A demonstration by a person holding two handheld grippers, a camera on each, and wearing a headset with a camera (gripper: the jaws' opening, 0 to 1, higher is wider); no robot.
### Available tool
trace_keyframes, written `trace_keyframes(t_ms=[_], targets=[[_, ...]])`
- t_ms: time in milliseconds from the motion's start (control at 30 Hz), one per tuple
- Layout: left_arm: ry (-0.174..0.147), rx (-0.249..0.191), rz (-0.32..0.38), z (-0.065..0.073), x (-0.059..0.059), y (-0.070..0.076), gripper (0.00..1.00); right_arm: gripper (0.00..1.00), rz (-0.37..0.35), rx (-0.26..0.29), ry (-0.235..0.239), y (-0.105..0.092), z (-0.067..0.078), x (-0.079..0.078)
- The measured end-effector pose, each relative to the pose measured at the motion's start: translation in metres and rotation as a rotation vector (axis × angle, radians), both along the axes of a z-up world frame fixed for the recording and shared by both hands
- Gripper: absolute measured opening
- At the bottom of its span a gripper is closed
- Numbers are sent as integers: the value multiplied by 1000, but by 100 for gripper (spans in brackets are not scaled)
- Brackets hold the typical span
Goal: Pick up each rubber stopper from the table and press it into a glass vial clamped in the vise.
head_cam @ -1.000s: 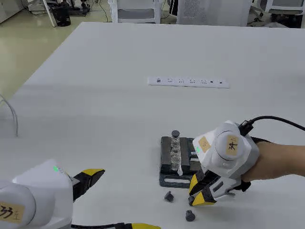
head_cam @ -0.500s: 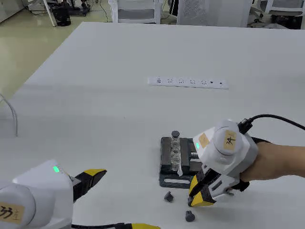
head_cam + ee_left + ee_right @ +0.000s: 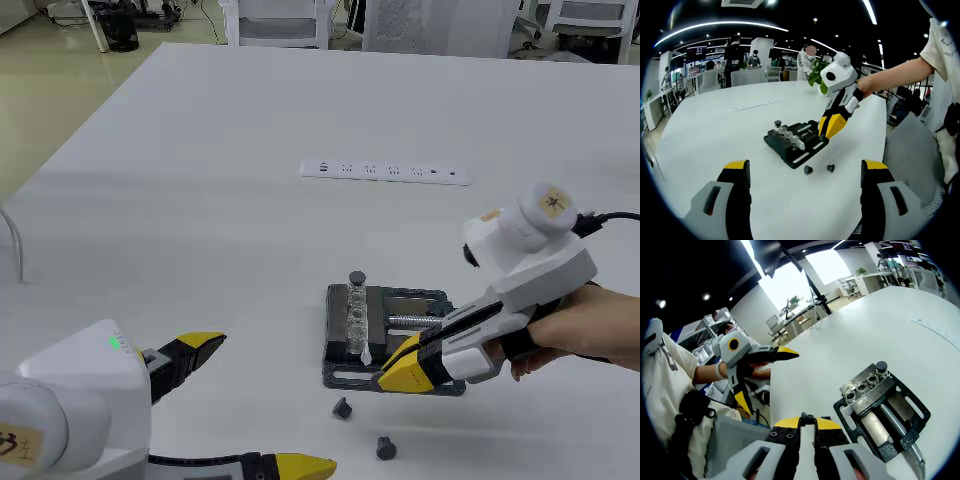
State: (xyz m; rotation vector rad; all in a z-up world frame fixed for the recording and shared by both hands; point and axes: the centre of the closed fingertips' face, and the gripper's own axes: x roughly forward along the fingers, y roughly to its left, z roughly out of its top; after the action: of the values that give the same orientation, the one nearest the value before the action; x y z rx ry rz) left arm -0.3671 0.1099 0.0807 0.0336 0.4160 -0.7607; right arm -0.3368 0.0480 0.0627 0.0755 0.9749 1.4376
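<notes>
A black vise (image 3: pixel 432 300) holds a row of glass vials (image 3: pixel 355 318); the far one wears a dark stopper (image 3: pixel 357 279). My right gripper (image 3: pixel 392 375) hovers at the vise's near right corner, pointing left. It is shut on a small dark rubber stopper (image 3: pixel 806 418), with the vise (image 3: pixel 892 432) and open vials (image 3: pixel 862 387) just ahead. Two loose stoppers (image 3: pixel 342 408) (image 3: pixel 385 448) lie on the table in front of the vise. My left gripper (image 3: pixel 275 402) stands open at the near left, holding nothing. It faces the vise (image 3: pixel 790 150) and the loose stoppers (image 3: pixel 830 168).
A white power strip (image 3: pixel 385 171) lies across the white table (image 3: pixel 200 200) beyond the vise. Chairs (image 3: pixel 275 25) stand at the table's far end. A hand (image 3: pixel 570 330) holds the right gripper. Bare tabletop stretches left of the vise.
My right gripper has lifted off the table and swung from pointing down to pointing left beside the vise. The left gripper has stayed put.
</notes>
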Motion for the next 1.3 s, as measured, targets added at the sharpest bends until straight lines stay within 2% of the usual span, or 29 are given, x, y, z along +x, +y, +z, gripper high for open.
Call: trace_keyframes(t_ms=[67, 100, 133, 200, 233, 367, 433, 500, 533, 600, 633, 700, 767, 867, 967, 1167, 1300], targets=[[-39, -4, -18, 8, 2, -5, 88, 5, -54, 64, 75, 3, 15, -1], [-54, -6, -25, 11, 3, -7, 86, 5, -82, 93, 98, 4, 21, -1], [-80, -7, -34, 17, 4, -11, 84, 5, -111, 131, 150, 6, 29, -3], [-109, -17, -48, 26, 6, -16, 81, 5, -141, 178, 207, 8, 39, -5], [-131, -20, -56, 32, 8, -19, 79, 4, -151, 202, 243, 8, 44, -7], [-185, -35, -89, 49, 11, -28, 71, 4, -183, 269, 333, 8, 58, -8], [-215, -45, -116, 58, 11, -34, 67, 4, -208, 313, 398, 9, 67, -10], [-233, -47, -139, 64, 10, -40, 61, 4, -224, 359, 454, 11, 77, -16], [-241, -50, -150, 67, 9, -42, 59, 4, -225, 370, 492, 11, 80, -19], [-259, -55, -173, 71, 8, -47, 53, 4, -227, 402, 523, 12, 87, -24], [-272, -56, -186, 73, 8, -49, 50, 4, -224, 406, 561, 10, 89, -25], [-272, -59, -184, 73, 9, -49, 43, 4, -230, 422, 598, 9, 92, -26], [-275, -74, -194, 76, 8, -52, 37, 4, -244, 421, 604, 8, 90, -28], [-284, -81, -216, 79, 6, -57, 30, 4, -277, 451, 672, 7, 93, -30], [-273, -99, -244, 80, 1, -64, 23, 4, -293, 474, 736, 2, 93, -28], [-244, -149, -264, 82, -2, -72, 15, 4, -276, 491, 775, 3, 97, -40], [-247, -148, -282, 83, -5, -75, 12, 4, -266, 496, 789, 5, 99, -44]])
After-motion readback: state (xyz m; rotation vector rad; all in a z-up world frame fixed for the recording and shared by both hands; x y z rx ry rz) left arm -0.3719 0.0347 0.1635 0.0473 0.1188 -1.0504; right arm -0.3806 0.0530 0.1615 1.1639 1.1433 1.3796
